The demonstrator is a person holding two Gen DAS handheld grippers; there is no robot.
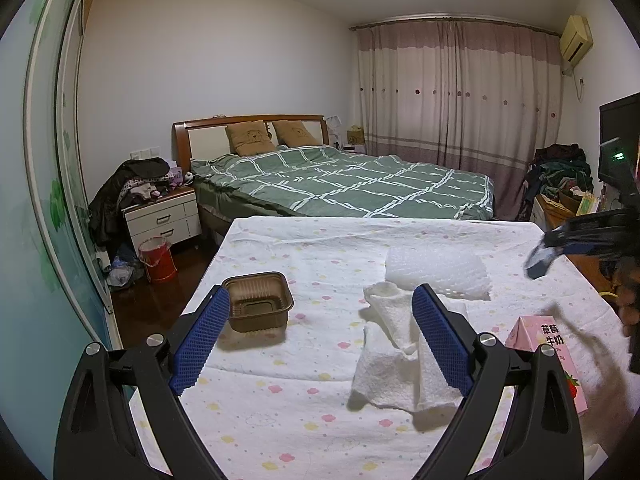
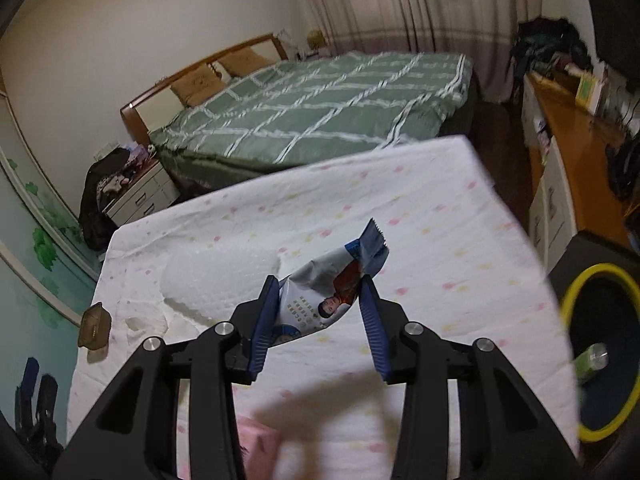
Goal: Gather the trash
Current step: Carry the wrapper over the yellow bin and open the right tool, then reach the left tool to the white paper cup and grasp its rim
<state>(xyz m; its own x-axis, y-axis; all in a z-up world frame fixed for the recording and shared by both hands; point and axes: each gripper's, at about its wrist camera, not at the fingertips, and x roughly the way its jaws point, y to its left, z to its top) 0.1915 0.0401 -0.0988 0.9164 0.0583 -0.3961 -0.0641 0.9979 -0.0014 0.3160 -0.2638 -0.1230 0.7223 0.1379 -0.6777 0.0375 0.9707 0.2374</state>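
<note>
Pink carton (image 2: 256,452) mostly behind the right claw (image 2: 320,312), blurred.

A table under a white flower-print cloth (image 1: 304,408) carries a brown plastic tray (image 1: 258,300) by the left jaw, crumpled paper towels (image 1: 396,356) between the jaws, bubble wrap (image 1: 436,272) beyond them, and a pink milk carton (image 1: 548,352) outside the right jaw.

black gripper (image 1: 320,336) frames; blue ribbed fingers (image 1: 200,344); silver screws (image 1: 155,339)

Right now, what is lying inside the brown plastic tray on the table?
The brown plastic tray looks empty: only its ribbed bottom shows in the left wrist view. The near inner wall is hidden by the rim, and the left tool's finger covers its left corner.
</note>
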